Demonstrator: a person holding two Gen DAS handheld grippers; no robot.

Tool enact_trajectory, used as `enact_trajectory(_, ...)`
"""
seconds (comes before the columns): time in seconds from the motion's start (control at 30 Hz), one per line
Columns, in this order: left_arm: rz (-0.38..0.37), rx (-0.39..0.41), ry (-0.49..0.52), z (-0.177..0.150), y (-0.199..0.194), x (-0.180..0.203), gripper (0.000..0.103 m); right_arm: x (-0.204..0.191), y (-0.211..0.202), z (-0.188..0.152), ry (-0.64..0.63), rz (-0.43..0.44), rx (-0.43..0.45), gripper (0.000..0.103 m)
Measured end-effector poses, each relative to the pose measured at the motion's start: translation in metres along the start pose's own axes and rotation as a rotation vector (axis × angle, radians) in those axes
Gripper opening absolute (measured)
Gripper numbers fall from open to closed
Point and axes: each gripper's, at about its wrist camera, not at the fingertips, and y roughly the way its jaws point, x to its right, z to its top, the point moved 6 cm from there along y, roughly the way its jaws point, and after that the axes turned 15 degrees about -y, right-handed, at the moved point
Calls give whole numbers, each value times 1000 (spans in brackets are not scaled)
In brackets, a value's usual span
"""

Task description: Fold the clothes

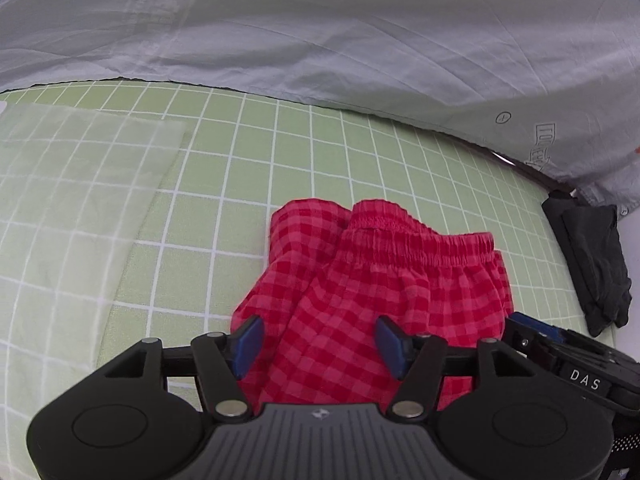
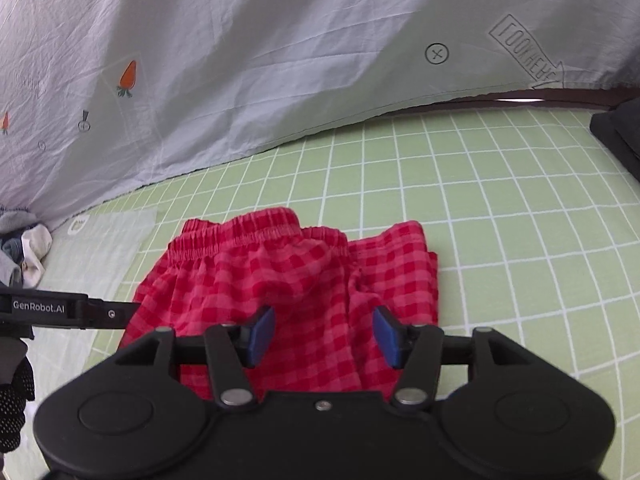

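Red checked shorts [image 1: 380, 272] lie folded on the green grid sheet [image 1: 280, 152], with the elastic waistband on the far side. My left gripper [image 1: 320, 344] hovers over the near edge of the shorts. Its blue pads stand apart with cloth showing below and between them, not pinched. In the right wrist view the same shorts [image 2: 280, 272] lie with one folded part at the right. My right gripper [image 2: 324, 336] is open over their near edge in the same way. The two grippers are side by side.
A pale grey printed sheet [image 2: 240, 60] rises behind the green sheet [image 2: 480, 200]. A dark folded garment [image 1: 592, 264] lies at the right edge. A clear plastic sheet [image 1: 80, 184] lies at the left, and a pile of clothes [image 2: 24, 248] lies beyond it. A gloved hand [image 2: 12, 400] shows at lower left.
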Motion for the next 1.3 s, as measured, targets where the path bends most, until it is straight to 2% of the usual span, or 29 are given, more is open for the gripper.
enact_trajectory(0.07,35,10,36,-2,5,2,63,-6,10,2,-65,-44,-7,58)
enact_trajectory(0.13,84,27,76,-2,10,3,65,-5,17,3,-115,-129,-19,59)
enact_trajectory(0.2,170,57,92,5,14,-2,65,1,25,4,-166,-267,-68,59)
enact_trajectory(0.23,205,71,97,8,15,-5,65,5,25,3,-164,-281,-72,60)
enact_trajectory(0.3,221,83,92,14,15,-11,65,12,23,3,-130,-282,-70,62)
enact_trajectory(0.37,174,75,63,18,11,-15,66,18,18,2,-68,-258,-65,66)
enact_trajectory(0.43,112,66,25,20,7,-17,74,22,15,0,-16,-235,-65,75)
enact_trajectory(0.5,52,31,20,16,10,-13,81,24,17,-5,31,-212,-74,76)
enact_trajectory(0.53,28,8,30,13,12,-11,81,24,18,-8,54,-205,-83,76)
enact_trajectory(0.63,11,-17,48,1,19,-4,81,25,23,-15,116,-185,-107,77)
enact_trajectory(0.7,9,-30,29,-4,24,-3,80,20,23,-14,106,-179,-104,77)
enact_trajectory(0.77,11,-17,35,-7,24,-1,79,13,24,-12,70,-158,-106,69)
enact_trajectory(0.8,13,-12,41,-9,24,0,70,9,24,-11,47,-144,-103,57)
enact_trajectory(0.83,21,-13,62,-10,24,2,62,4,23,-9,27,-128,-104,39)
enact_trajectory(0.87,19,-26,74,-11,25,4,43,0,23,-8,9,-111,-105,34)
enact_trajectory(0.9,13,-40,81,-12,26,5,20,-5,21,-6,-4,-98,-102,19)
enact_trajectory(0.93,-5,-59,69,-14,25,6,11,-9,19,-4,-9,-77,-98,9)
enact_trajectory(1.03,-47,-59,49,-21,12,12,8,-21,6,0,0,-55,-67,7)
enact_trajectory(1.3,-130,-36,118,-58,-37,25,7,-54,-54,-11,15,-51,0,7)
